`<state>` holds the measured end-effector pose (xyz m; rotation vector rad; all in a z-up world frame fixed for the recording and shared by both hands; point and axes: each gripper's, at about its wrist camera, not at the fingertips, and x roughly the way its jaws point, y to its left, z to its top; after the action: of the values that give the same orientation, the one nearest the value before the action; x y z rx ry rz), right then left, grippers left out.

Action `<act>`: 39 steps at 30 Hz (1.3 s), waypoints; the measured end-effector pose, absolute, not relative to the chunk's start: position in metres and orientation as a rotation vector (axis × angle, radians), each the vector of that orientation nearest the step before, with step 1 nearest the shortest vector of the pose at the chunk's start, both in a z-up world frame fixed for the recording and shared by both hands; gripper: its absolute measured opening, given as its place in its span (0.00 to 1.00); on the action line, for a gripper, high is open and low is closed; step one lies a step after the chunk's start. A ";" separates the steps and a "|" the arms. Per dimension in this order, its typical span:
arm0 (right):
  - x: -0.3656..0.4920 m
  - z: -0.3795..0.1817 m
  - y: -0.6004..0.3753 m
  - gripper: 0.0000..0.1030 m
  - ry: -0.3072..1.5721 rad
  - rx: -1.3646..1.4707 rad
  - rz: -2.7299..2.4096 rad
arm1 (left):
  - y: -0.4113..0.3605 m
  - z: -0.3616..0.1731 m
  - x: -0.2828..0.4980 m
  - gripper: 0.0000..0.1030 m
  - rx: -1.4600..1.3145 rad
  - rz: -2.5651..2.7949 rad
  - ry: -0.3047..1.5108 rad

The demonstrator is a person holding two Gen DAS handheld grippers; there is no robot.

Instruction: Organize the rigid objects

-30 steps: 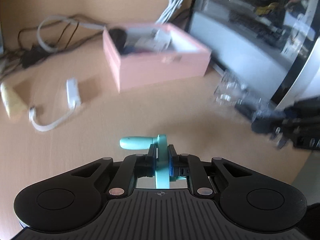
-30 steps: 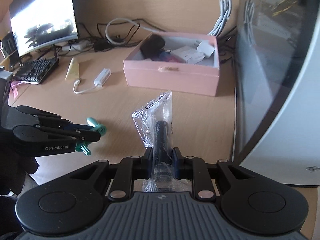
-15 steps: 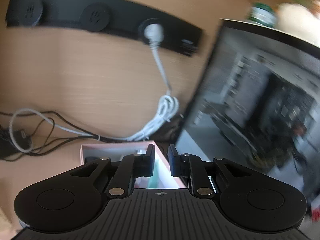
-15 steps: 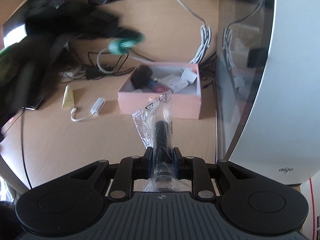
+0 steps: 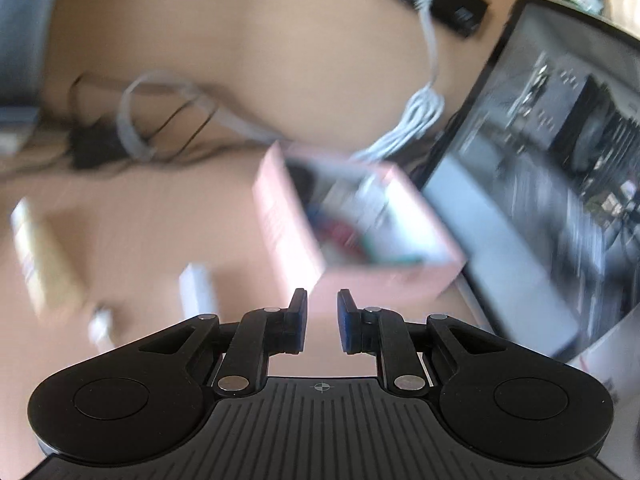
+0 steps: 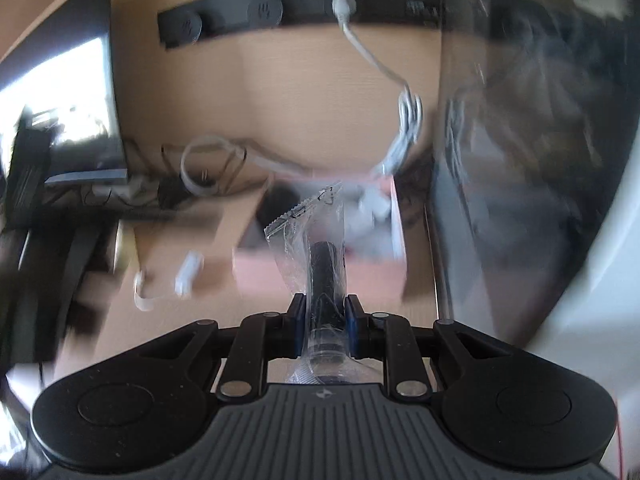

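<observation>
A pink box [image 5: 384, 276] with several small items inside sits on the wooden desk; it also shows blurred in the right wrist view [image 6: 384, 272]. My left gripper [image 5: 322, 308] is open and empty, just short of the box's near wall. My right gripper [image 6: 324, 312] is shut on a black cylinder in a clear plastic bag [image 6: 320, 248], held above the desk in front of the box. Both views are motion-blurred.
A white adapter with a short cable [image 5: 196, 292] and a yellowish packet [image 5: 36, 256] lie left of the box. A glass-sided computer case [image 5: 540, 184] stands right of it. Cables [image 6: 208, 160], a monitor [image 6: 60, 100] and a wall power strip [image 6: 304, 8] are behind.
My left gripper carried the teal piece up over the box, opened, and now holds nothing; it has dropped back low before the box. My right gripper rose and moved toward the box with the bagged cylinder.
</observation>
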<state>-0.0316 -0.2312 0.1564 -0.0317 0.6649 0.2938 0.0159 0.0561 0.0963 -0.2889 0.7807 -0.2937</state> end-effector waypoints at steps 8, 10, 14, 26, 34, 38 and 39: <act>0.091 0.187 -0.197 0.36 0.642 0.032 0.175 | 0.157 0.073 -0.019 0.17 -0.345 -0.126 0.853; 0.101 0.173 -0.184 0.50 0.662 0.038 0.137 | 0.189 0.068 -0.024 0.17 -0.357 -0.047 0.856; 0.086 0.139 -0.138 0.54 0.717 0.045 0.230 | 0.248 0.060 -0.034 0.17 -0.443 0.105 0.857; 0.067 0.063 -0.011 0.66 0.863 -0.155 0.482 | 0.294 0.054 -0.072 0.17 -0.548 0.157 0.830; 0.081 0.033 0.004 0.47 0.910 -0.116 0.428 | 0.286 0.057 -0.029 0.17 -0.498 0.108 0.824; 0.071 0.033 0.002 0.21 0.918 -0.124 0.433 | 0.283 0.060 0.003 0.17 -0.493 0.101 0.812; 0.066 0.033 0.000 0.21 0.919 -0.125 0.430 | 0.284 0.060 0.011 0.17 -0.508 0.099 0.804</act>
<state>0.0663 0.0004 0.0327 -0.1255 0.9185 0.4302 0.0108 0.2835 0.0601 -0.5076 0.8040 0.0993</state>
